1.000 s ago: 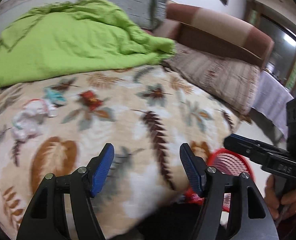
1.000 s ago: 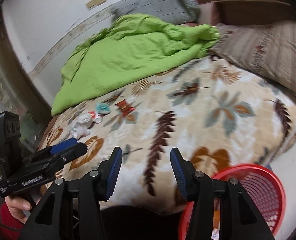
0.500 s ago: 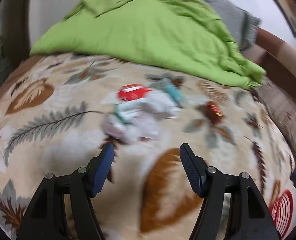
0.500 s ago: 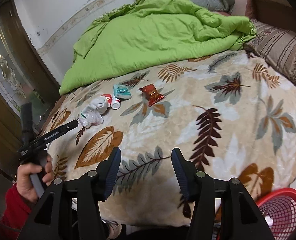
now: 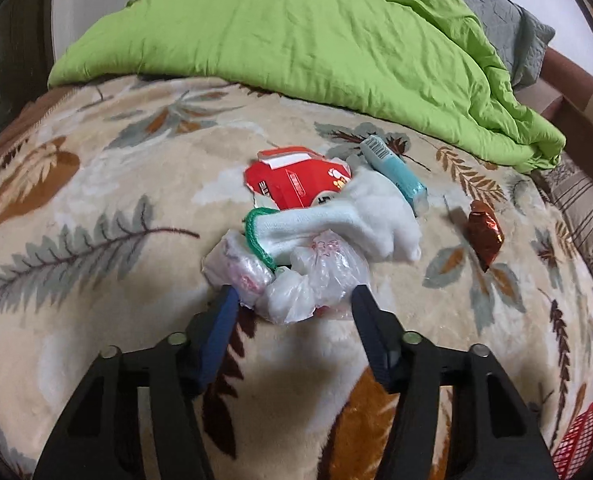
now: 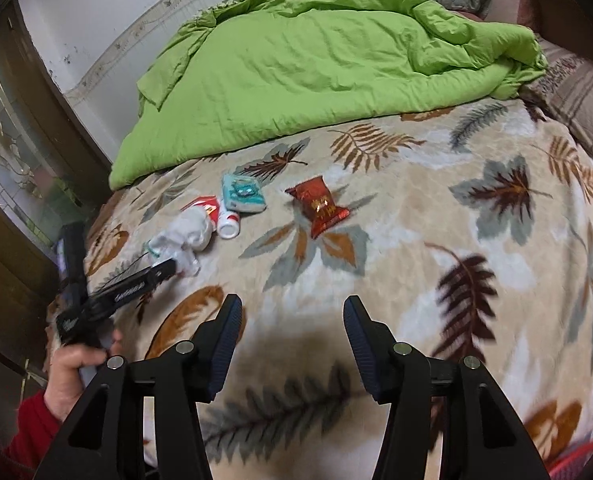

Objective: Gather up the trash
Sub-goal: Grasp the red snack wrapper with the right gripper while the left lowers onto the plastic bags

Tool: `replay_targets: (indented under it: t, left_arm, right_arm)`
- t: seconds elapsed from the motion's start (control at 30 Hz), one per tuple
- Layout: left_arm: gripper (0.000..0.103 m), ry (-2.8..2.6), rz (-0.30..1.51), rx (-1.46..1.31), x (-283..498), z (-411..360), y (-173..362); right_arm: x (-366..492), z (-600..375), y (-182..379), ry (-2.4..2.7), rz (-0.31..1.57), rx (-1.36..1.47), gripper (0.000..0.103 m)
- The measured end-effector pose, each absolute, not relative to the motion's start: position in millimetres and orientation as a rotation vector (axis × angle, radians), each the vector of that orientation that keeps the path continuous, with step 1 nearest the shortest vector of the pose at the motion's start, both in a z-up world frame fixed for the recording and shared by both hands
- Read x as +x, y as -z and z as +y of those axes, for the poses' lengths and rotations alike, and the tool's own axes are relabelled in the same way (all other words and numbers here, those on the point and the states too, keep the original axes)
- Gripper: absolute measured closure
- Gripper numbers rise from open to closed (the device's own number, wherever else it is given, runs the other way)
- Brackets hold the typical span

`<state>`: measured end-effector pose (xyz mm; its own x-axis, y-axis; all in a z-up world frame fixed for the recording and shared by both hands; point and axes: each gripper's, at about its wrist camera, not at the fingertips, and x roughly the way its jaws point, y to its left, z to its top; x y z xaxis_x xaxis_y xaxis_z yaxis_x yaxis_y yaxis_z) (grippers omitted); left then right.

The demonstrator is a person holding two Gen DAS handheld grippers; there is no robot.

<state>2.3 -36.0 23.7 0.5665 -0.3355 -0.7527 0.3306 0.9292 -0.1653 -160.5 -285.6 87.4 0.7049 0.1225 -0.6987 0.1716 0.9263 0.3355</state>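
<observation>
- Plastic bag (image 5: 296, 280), crumpled and clear, lying on bed blanket (image 5: 96, 300) between the 2 spread fingers of left tool (image 5: 294, 300), at their tips, not clamped.
- Touching a white sock (image 5: 360, 220) just beyond; red carton (image 5: 296, 184), teal packet (image 5: 396, 168) and brown wrapper (image 5: 484, 236) farther off.
- Compared with 0.5 s ago: left tool closer, bag now within the open jaws.
- Bag's long axis across the jaws, left to right.
- Right tool (image 6: 292, 320) open, empty, well apart from the trash, above the blanket.
</observation>
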Motion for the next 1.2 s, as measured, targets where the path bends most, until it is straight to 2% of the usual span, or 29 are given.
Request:
replay_targets:
  t: [0.03, 0.17, 0.2, 0.23, 0.33, 0.6, 0.63, 0.67, 0.7, 0.87, 1.1, 1.13, 1.2]
  left_arm:
    - [0.058, 0.385, 0.877, 0.006, 1, -36, -25]
    - [0.071, 0.384, 0.862, -0.001, -2, -32, -29]
    - [0.077, 0.387, 0.856, -0.008, -3, -29, -31]
    - [0.095, 0.392, 0.845, -0.015, -5, -26, -35]
    - [0.095, 0.397, 0.818, -0.029, -9, -18, -43]
    - [0.095, 0.429, 0.845, -0.079, -3, 5, -44]
    - [0.095, 0.428, 0.844, -0.08, -3, 7, -44]
    - [0.095, 0.425, 0.843, -0.083, -3, 10, -45]
    - [0.095, 0.425, 0.843, -0.086, -2, 13, -45]
    - [0.094, 0.441, 0.864, -0.132, 2, 26, -43]
    - [0.091, 0.433, 0.892, -0.12, 5, 20, -35]
    - [0.085, 0.423, 0.892, -0.107, 5, 18, -34]
    - [0.059, 0.388, 0.895, -0.1, 4, 18, -33]
  right_arm:
    - [-151, -286, -87, 0.031, 0.797, 0.384, 0.045]
    - [-113, -289, -82, 0.05, 0.794, 0.333, 0.042]
    - [-101, -290, -79, 0.056, 0.801, 0.314, 0.041]
    - [-94, -291, -78, 0.062, 0.804, 0.301, 0.041]
    - [-61, -293, -70, 0.082, 0.81, 0.237, 0.038]
    - [3, -292, -34, 0.112, 0.892, 0.15, 0.038]
    - [7, -292, -30, 0.108, 0.903, 0.149, 0.043]
    - [10, -292, -26, 0.114, 0.911, 0.15, 0.058]
    - [12, -291, -23, 0.118, 0.917, 0.158, 0.065]
    - [4, -287, -26, 0.138, 0.896, 0.172, 0.072]
    - [-34, -277, -50, 0.108, 0.824, 0.257, 0.074]
    - [-40, -274, -54, 0.1, 0.813, 0.268, 0.074]
    - [-52, -268, -61, 0.086, 0.795, 0.286, 0.074]
